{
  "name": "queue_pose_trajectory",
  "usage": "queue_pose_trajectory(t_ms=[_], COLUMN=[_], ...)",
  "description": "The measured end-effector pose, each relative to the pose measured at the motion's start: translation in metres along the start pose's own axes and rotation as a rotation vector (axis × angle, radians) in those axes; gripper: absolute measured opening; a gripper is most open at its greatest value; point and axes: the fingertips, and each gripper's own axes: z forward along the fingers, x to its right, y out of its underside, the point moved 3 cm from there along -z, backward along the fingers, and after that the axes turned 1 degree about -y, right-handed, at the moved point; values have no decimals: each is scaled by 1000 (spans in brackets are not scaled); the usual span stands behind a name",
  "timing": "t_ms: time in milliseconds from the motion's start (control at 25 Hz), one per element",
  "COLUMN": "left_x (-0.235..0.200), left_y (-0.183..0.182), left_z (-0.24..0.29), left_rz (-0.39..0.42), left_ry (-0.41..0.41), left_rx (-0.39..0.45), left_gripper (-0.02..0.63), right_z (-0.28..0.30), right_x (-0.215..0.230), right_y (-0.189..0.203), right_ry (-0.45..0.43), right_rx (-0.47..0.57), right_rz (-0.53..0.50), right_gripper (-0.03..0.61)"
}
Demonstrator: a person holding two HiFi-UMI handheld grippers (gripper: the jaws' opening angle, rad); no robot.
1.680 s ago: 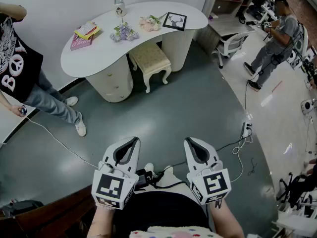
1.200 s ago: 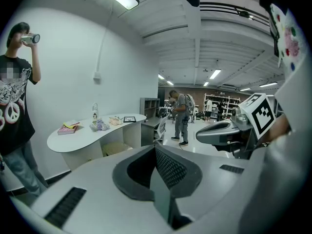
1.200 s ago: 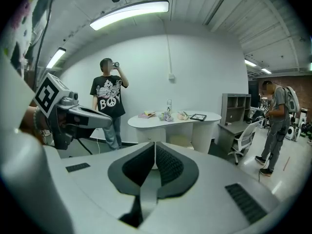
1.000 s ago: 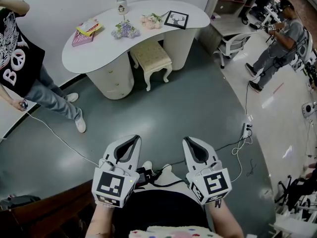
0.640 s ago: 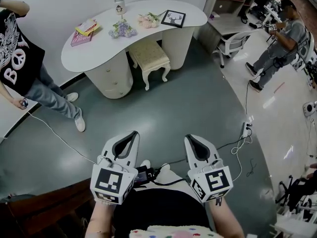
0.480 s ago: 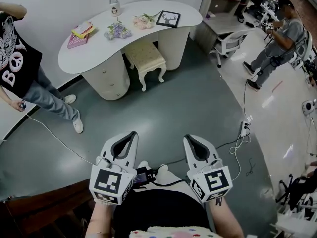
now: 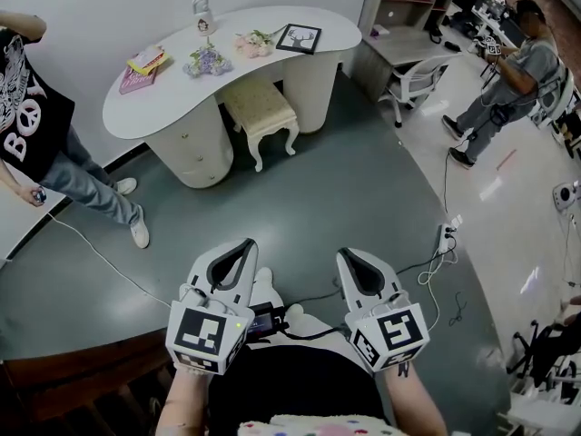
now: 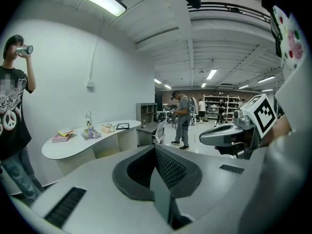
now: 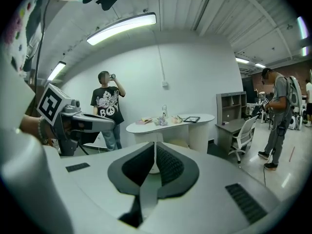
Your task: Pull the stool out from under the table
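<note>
Head view: the stool [image 7: 260, 109] sits tucked under the table [image 7: 163, 96], upper left of the frame. The left gripper [image 7: 247, 243] and right gripper [image 7: 345, 254], jaws closed and empty, are well apart from it; nothing is done yet.

Table [image 7: 272, 62] at far wall, top centre of head view. Stool [image 7: 260, 109] partway under its front edge, btwn drawer pedestal [image 7: 201, 148] on L and plain pedestal [image 7: 313, 84] on R. On tabletop, L to R: books [image 7: 138, 73], flower bunch [image 7: 205, 60] w/ figurine [image 7: 201, 14] behind it, 2nd flower bunch [image 7: 250, 42], picture frame [image 7: 299, 37]. Person [image 7: 36, 143] stands L of table. Office chair [image 7: 413, 78] R of table. L gripper [image 7: 243, 245] and R gripper [image 7: 349, 256] side by side near bottom, well apart from stool. Power strip [image 7: 445, 237] on floor to their R.
</note>
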Motion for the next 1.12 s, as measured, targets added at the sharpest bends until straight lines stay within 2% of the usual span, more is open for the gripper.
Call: queue_pose_trajectory(t_ms=[280,480,1120], left_x=[-8,-20,-110], left_y=[-7,-11,-41], left_z=[18,40,131], left_rz=[7,13,-9], left_ry=[11,45,77], left_rx=[13,8,-13], left_gripper=[17,17,17], right_z=[12,30,146], right_x=[8,17,57], right_y=[-6,-9,-56], right_ry=[15,39,46], right_rx=[4,-8,-42], right_rz=[-41,-31,-27], right_gripper=[40,40,40])
